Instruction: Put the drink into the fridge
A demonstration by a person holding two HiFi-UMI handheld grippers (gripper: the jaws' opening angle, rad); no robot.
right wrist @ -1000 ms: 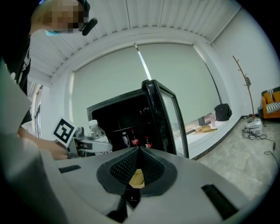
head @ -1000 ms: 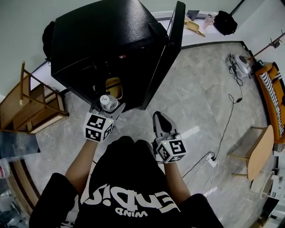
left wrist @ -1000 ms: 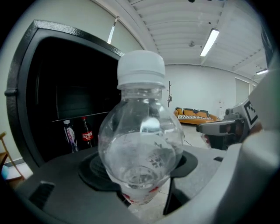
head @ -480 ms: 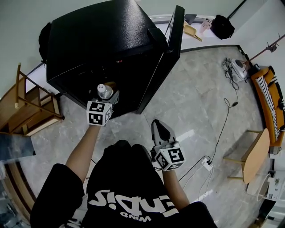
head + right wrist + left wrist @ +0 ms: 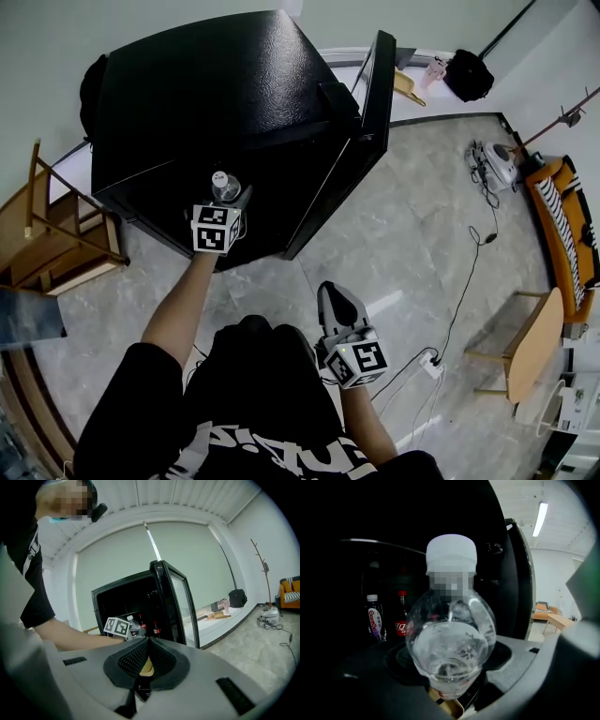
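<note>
Holds right gripper (image 5: 335, 298) low in front of the body, above the grey stone floor (image 5: 422, 225). Jaws pressed together, nothing between them. Points toward the fridge, well apart from it.

Reaches the left arm forward, left gripper (image 5: 228, 197) at the open front of the black fridge (image 5: 206, 84). Jaws clamped on the lower part of a clear drink bottle (image 5: 450, 634): white cap, upright, partly filled with clear liquid. Carried in the jaws at the fridge mouth; cannot tell from above how far in.

Beyond it, inside the dark fridge: small bottle (image 5: 374, 617) with purple label and cola bottle (image 5: 400, 619) with red cap, side by side, both upright. Swung wide open to the right: fridge door (image 5: 364, 131).

Farther out:
- wooden rack (image 5: 56, 234) just left of the fridge
- white power strip (image 5: 433, 367) with its cable on the floor at right
- wooden table (image 5: 532, 339) near the strip
- orange sofa (image 5: 570, 211) at the far right edge
- black bag (image 5: 467, 49) by the back wall
</note>
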